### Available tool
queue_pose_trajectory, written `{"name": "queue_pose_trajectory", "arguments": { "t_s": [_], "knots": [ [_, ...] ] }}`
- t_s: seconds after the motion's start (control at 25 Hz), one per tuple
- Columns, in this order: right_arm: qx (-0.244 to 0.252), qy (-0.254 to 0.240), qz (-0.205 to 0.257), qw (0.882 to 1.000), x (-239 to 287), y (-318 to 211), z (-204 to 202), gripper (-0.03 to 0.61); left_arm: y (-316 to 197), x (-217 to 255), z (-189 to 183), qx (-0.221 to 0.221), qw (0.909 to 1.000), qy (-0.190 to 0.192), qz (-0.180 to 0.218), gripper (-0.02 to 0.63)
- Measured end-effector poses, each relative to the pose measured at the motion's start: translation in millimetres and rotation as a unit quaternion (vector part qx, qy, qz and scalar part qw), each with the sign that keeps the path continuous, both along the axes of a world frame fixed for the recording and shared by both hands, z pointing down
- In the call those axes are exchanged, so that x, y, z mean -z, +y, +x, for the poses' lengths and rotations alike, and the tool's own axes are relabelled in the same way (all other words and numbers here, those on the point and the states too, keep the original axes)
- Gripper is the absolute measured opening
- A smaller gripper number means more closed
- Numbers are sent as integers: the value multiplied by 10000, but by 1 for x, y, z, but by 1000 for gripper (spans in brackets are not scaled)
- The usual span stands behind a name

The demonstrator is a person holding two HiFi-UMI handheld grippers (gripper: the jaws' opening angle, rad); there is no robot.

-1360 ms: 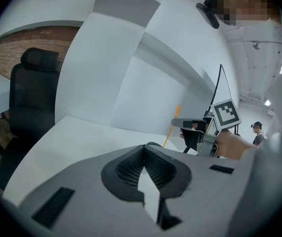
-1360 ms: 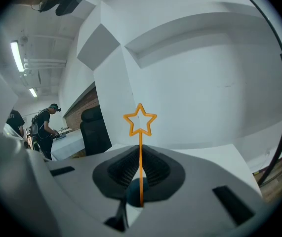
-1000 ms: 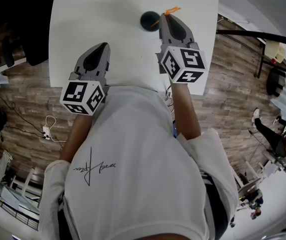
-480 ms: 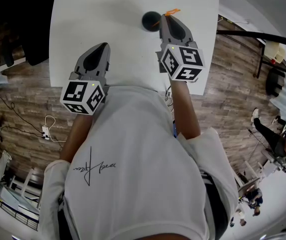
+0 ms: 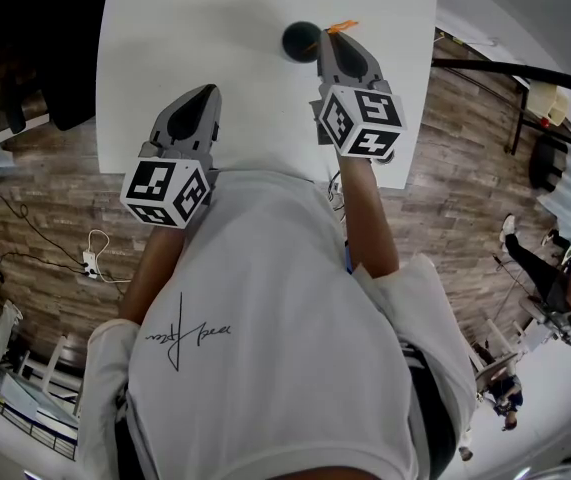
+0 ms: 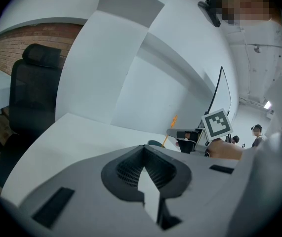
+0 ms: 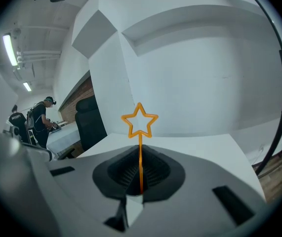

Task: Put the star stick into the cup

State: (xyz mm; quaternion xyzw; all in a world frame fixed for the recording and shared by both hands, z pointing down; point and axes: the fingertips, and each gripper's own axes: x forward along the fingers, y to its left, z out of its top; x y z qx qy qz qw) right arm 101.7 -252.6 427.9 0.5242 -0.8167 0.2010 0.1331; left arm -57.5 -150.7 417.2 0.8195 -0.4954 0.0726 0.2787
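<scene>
Star stick (image 7: 140,132), orange: clamped in the right gripper (image 5: 336,36), long axis laid along the jaws, star end outward, with the dark cup (image 5: 300,40) just left of its tip; left gripper (image 6: 144,151), closed on nothing, farther off.

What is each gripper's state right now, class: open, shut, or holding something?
Left gripper: shut, nothing between its jaws.
Right gripper: shut on the star stick, star end pointing up.
</scene>
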Motion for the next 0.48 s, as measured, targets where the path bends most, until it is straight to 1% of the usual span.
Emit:
{"name": "queue_pose_trajectory", "arguments": {
  "t_s": [0.2,0.4,0.48],
  "knots": [
    [-3,15,-75,10000,-6,2,1,17,1,0,3,-30,10000,17,-10,8],
    [2,15,-89,10000,-8,1,1,17,3,1,3,-75,9999,-126,52,8],
    [2,31,-95,10000,-8,0,1,17,3,0,3,-73,9999,-94,48,8]
  ]
}}
